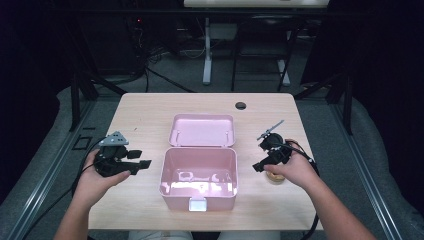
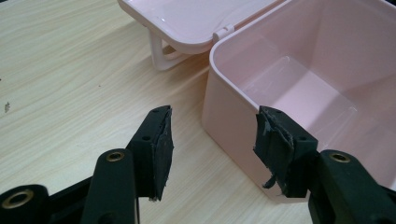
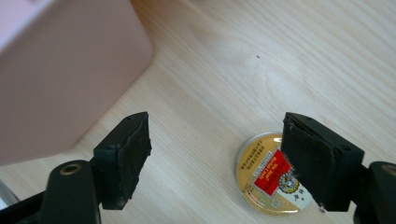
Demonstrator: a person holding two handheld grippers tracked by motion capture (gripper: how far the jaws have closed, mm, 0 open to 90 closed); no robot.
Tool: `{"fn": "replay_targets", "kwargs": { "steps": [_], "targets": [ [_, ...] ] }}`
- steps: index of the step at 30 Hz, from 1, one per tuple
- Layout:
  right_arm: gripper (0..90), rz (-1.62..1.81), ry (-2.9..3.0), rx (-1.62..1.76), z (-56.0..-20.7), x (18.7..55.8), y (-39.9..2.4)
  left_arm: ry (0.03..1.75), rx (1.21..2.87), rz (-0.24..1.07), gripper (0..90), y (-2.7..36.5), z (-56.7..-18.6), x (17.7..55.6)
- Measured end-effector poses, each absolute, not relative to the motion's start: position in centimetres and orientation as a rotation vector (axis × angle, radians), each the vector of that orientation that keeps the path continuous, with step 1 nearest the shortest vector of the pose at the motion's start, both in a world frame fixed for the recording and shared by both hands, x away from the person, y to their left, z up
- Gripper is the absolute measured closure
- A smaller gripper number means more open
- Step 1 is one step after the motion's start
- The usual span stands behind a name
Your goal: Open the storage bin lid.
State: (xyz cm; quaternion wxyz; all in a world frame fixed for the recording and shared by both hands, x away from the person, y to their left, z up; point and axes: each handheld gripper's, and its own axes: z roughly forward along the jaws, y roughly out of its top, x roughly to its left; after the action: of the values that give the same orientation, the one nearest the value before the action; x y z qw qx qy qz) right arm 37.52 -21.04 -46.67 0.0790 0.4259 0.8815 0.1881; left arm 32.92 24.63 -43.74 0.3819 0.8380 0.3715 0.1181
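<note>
So, counting from the left: you have two grippers, one pink box and one round tin on one pale wood-grain table (image 1: 145, 107). Your left gripper (image 1: 142, 163) sits level over the table just beside the box's left wall, its jaws spread wide with nothing between them; in the left gripper view the black rubber pads (image 2: 161, 151) look rough and frayed at the edges. The box (image 1: 198, 175) is smooth, glossy pink plastic, rectangular with rounded corners, and its inside is bare and shiny. Its one lid (image 1: 202, 130) lies flipped back flat on the table behind it, hinged along the rear rim. To the right of the box, your right gripper (image 1: 261, 165) also stands open, pads apart and pressing on nothing. The tin (image 3: 273, 173) lies flat on the table just beneath it, near the box's right side: a small gold metal disc with a red label and fine print on top. One pad (image 3: 313, 161) hangs over the tin's right edge; whether it touches cannot be told.
</note>
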Motion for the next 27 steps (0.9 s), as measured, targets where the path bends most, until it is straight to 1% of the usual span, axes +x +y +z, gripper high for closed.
{"fn": "replay_targets", "kwargs": {
  "steps": [15, 27],
  "targets": [
    [23.6, 0.410, 2.606, 1.432, -49.3, 39.6, -23.2, 0.962, 2.152, 0.311, 45.8, 24.8, -44.0, 33.1],
    [22.3, 0.375, 2.585, 1.520, -50.9, 40.1, -24.6, 0.974, 2.143, 0.309, 45.8, 25.0, -44.0, 33.2]
  ]
}}
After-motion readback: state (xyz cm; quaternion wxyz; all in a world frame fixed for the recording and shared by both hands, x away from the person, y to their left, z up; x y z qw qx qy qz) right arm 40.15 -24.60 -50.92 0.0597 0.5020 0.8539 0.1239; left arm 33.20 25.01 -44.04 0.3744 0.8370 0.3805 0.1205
